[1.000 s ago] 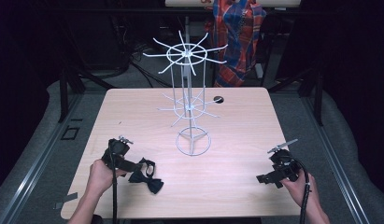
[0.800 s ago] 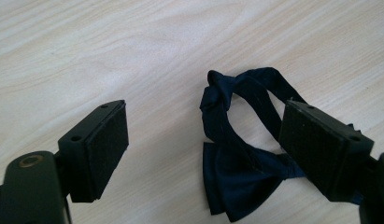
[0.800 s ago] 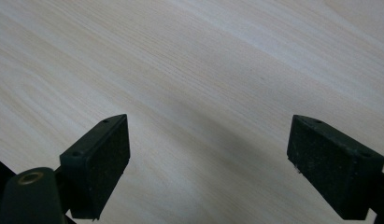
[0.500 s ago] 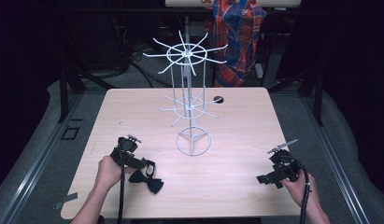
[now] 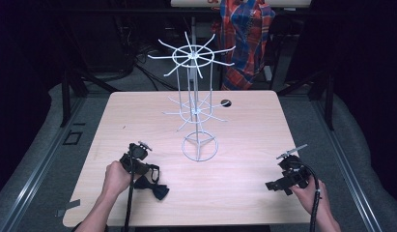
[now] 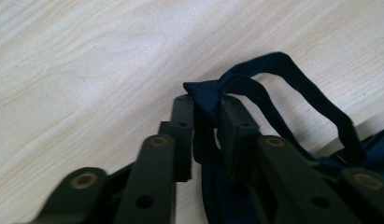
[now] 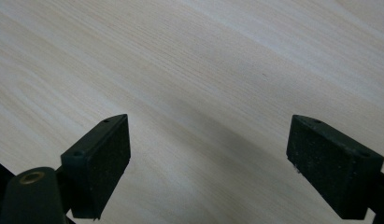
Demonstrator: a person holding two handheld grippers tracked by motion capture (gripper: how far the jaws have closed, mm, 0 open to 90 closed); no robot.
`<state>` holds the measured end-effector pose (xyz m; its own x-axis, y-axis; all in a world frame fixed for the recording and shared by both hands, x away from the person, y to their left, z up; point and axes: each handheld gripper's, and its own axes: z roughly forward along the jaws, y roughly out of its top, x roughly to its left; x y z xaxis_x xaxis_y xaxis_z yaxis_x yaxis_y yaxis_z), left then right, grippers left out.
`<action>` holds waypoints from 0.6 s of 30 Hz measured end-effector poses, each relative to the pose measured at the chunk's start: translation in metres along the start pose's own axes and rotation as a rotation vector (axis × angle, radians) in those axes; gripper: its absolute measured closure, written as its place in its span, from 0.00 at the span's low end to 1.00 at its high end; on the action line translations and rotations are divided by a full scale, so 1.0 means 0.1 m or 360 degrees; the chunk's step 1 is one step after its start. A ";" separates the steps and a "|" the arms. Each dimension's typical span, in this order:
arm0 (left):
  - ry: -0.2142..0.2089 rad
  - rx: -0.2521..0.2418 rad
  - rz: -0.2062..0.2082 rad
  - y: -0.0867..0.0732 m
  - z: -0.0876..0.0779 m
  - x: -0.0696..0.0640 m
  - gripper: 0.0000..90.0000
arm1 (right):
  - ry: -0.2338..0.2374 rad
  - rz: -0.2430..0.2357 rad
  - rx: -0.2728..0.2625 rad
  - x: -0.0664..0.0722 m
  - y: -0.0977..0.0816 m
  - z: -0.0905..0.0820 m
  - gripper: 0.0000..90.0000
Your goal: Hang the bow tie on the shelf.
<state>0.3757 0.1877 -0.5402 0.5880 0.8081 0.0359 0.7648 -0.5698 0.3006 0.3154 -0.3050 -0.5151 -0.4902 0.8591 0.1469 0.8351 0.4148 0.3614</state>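
The dark blue bow tie [image 6: 213,95] is lying on the bench [image 5: 244,203], near the front left corner, well apart from the white wire rack [image 5: 196,113] in the middle. The left gripper [image 6: 206,105] has just been closing, and a fold of the bow tie is now pinched between its jaws. The strap loop is seen sticking out to the side.

So the picking up is only started. The bow tie has been grabbed but is not lifted yet. It probably has to be carried to the rack and hung on one of its arms; none of that is done.

The right gripper [image 7: 208,154] is held wide open over bare bench, with nothing in it.
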 end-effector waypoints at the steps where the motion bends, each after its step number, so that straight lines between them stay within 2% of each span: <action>1: -0.0008 -0.0008 -0.0002 0.00 0.00 -0.01 0.88 | -0.0008 -0.0006 0.0006 0.00 0.00 0.00 0.15; 6: -0.0039 -0.0076 0.0006 -0.01 -0.08 -0.01 0.91 | 0.0001 -0.0002 -0.0006 0.00 0.00 -0.01 0.15; 8: -0.0042 -0.0106 0.0015 -0.02 -0.12 -0.01 0.91 | -0.0022 -0.0009 0.0001 -0.01 0.00 -0.01 0.15; 12: -0.0044 -0.0154 0.0025 -0.04 -0.20 -0.03 0.91 | -0.0022 -0.0008 -0.0003 -0.01 0.00 -0.01 0.15; 18: -0.0029 -0.0269 0.0054 -0.07 -0.34 -0.09 0.91 | -0.0016 -0.0017 0.0005 -0.02 -0.01 -0.02 0.15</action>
<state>0.3561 0.1898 -0.5104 0.6184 0.7852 0.0318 0.6903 -0.5621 0.4556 0.3151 -0.3073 -0.5134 -0.4967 0.8576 0.1337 0.8306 0.4250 0.3599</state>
